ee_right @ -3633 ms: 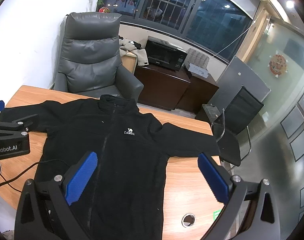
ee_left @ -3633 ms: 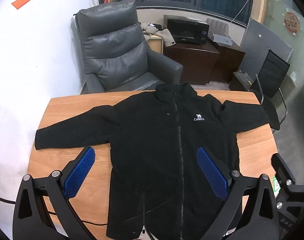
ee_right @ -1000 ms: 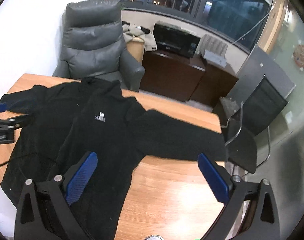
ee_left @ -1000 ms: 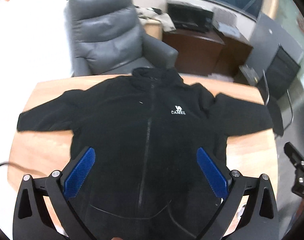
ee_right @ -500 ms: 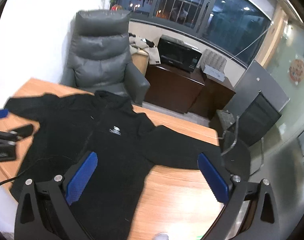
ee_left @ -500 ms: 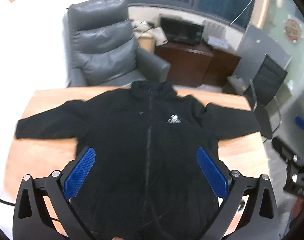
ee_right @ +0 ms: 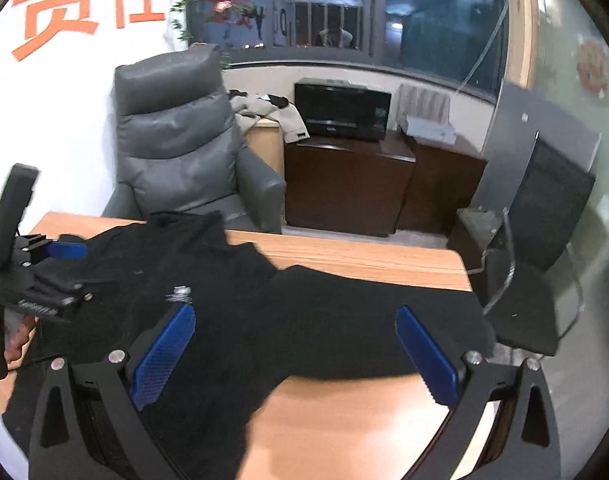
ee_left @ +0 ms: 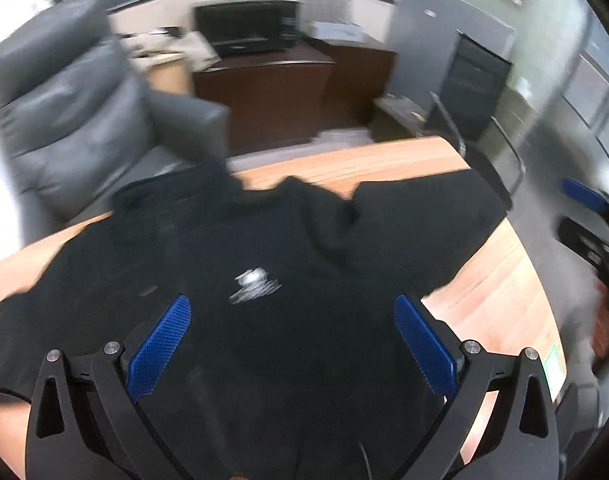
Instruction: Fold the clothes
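Note:
A black fleece jacket (ee_left: 264, 264) with a white chest logo lies front up and spread out on the wooden table (ee_left: 500, 280). Its right sleeve (ee_right: 384, 312) stretches toward the table's right edge. My left gripper (ee_left: 292, 340) is open and empty, hovering over the jacket's chest; the view is blurred. My right gripper (ee_right: 296, 344) is open and empty above the right sleeve. The left gripper also shows in the right wrist view (ee_right: 44, 276), over the jacket's left shoulder.
A grey armchair (ee_right: 176, 140) stands behind the table. A dark cabinet (ee_right: 344, 184) with a microwave (ee_right: 340, 110) is further back. A black office chair (ee_right: 544, 240) stands at the table's right end. A thin cable (ee_right: 24, 364) lies at the left.
Both grippers have moved forward and lower over the jacket, the left swinging right toward the chest, the right toward the right sleeve. Both stay open. The jacket has not moved.

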The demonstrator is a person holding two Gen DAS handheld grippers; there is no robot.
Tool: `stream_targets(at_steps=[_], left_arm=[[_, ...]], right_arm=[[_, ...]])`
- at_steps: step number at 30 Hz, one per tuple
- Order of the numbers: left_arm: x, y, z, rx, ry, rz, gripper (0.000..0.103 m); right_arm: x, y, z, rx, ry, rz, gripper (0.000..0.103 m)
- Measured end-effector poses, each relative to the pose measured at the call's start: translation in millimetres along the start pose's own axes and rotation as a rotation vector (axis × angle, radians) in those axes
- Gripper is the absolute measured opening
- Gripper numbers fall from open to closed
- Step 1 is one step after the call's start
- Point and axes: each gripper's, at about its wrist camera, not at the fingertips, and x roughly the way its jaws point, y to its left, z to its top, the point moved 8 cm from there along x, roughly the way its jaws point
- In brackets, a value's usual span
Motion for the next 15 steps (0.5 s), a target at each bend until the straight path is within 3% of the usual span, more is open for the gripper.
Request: stream_targets(at_steps=[6, 9, 11, 13, 15], left_arm=[[106, -40, 29, 0.066, 0.042, -0.029, 0.103], [146, -51, 34, 0.083, 0.085, -0.028, 0.103], [162, -58, 32, 0.105, 0.113, -0.019, 0.103], [179, -67, 26, 0.129, 0.150, -0.024, 0.103], [187, -75, 25, 0.164, 0.154, -0.013, 0.103]], right_arm=[[134, -85, -37, 0.044, 0.119, 0.014, 0.101], [179, -119, -69, 0.023, 0.236, -0.031, 0.095], [192, -145, -99, 0.053, 0.307, -0.064, 0.094], [181, -164, -114, 0.079, 0.289, -0.080, 0.102], [170, -174, -126, 0.092, 0.287, -0.088, 0.102]])
